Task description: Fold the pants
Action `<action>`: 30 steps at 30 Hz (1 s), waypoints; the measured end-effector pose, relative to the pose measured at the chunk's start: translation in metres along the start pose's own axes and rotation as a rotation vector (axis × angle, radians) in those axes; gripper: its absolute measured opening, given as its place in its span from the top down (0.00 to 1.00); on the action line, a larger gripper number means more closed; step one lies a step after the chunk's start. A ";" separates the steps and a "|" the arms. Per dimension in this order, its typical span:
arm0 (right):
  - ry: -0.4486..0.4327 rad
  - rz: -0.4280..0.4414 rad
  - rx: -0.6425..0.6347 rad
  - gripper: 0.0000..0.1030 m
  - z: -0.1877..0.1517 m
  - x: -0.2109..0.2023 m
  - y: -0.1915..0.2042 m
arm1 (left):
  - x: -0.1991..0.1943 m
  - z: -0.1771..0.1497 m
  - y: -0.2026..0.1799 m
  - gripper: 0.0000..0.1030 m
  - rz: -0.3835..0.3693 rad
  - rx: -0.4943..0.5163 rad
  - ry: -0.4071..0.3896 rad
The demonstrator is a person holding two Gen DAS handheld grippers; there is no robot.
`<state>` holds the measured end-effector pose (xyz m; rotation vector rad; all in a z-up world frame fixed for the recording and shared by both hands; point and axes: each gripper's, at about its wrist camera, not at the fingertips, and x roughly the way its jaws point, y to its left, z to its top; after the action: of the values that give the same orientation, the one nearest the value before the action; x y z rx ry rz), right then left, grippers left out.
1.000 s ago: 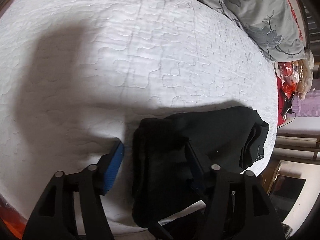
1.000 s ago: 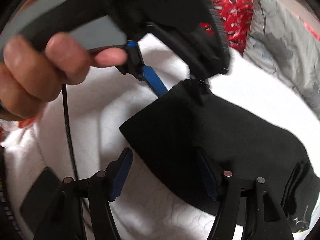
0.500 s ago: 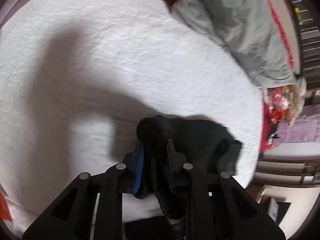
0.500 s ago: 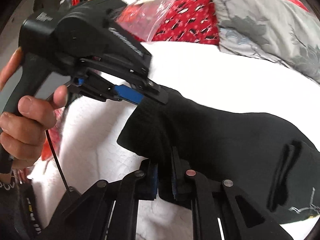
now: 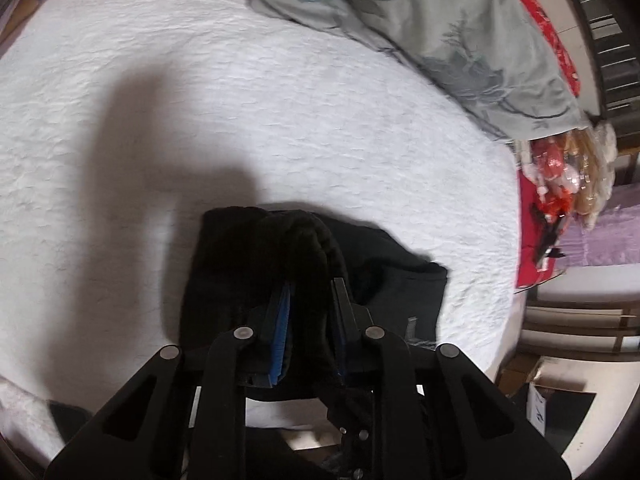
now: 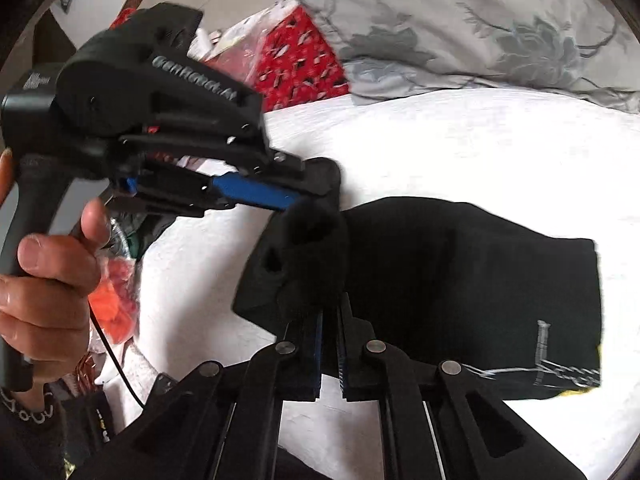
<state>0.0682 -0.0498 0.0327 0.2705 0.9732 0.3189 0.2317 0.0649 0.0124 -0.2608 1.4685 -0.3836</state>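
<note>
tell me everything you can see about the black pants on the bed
The black pants look like soft, thick knit fabric, already folded into a compact wad on the white quilted bed cover. One end is bunched and lifted, pinched by both the left gripper and the right gripper. The far end still rests on the cover and shows a pale printed mark near its edge.

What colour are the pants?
Black pants, with a pale printed mark; right wrist view shows it best.
</note>
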 end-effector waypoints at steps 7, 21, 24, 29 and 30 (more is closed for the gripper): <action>0.059 0.142 -0.078 0.81 -0.001 0.046 0.063 | -0.020 0.002 0.094 0.83 0.039 -0.106 -0.047; 0.063 -0.087 -0.336 0.41 -0.030 0.097 0.122 | 0.008 0.015 0.166 0.78 -0.126 -0.058 0.036; 0.027 -0.143 -0.435 0.40 -0.035 0.106 0.143 | 0.006 0.018 0.168 0.64 -0.080 -0.016 0.024; 0.006 -0.200 -0.481 0.37 -0.037 0.124 0.156 | 0.004 0.019 0.166 0.52 -0.096 0.035 0.012; 0.002 -0.214 -0.473 0.37 -0.036 0.128 0.154 | 0.009 0.020 0.162 0.52 -0.093 0.058 0.031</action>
<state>0.0832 0.1441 -0.0277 -0.2633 0.8907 0.3423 0.2668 0.2075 -0.0591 -0.2779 1.4771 -0.5064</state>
